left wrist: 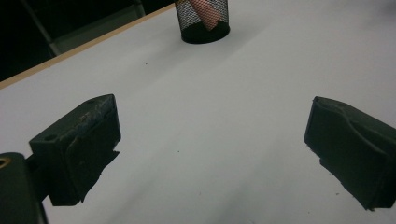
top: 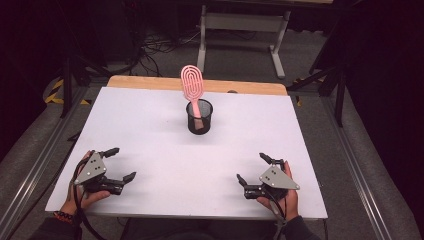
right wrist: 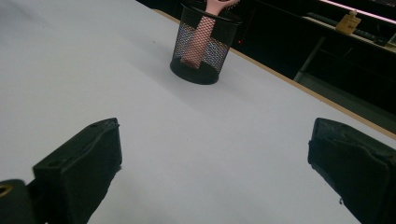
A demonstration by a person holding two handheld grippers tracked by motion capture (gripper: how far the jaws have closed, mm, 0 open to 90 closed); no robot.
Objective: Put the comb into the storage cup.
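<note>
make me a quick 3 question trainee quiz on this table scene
1. True or false: the pink hairbrush lies flat on the white table.
2. The left tongs are: A open, B shut on the brush.
3. What holds the brush's handle?

Key
1. False: it stands handle down.
2. A; the right tongs are open too.
3. The black mesh cup.
</note>
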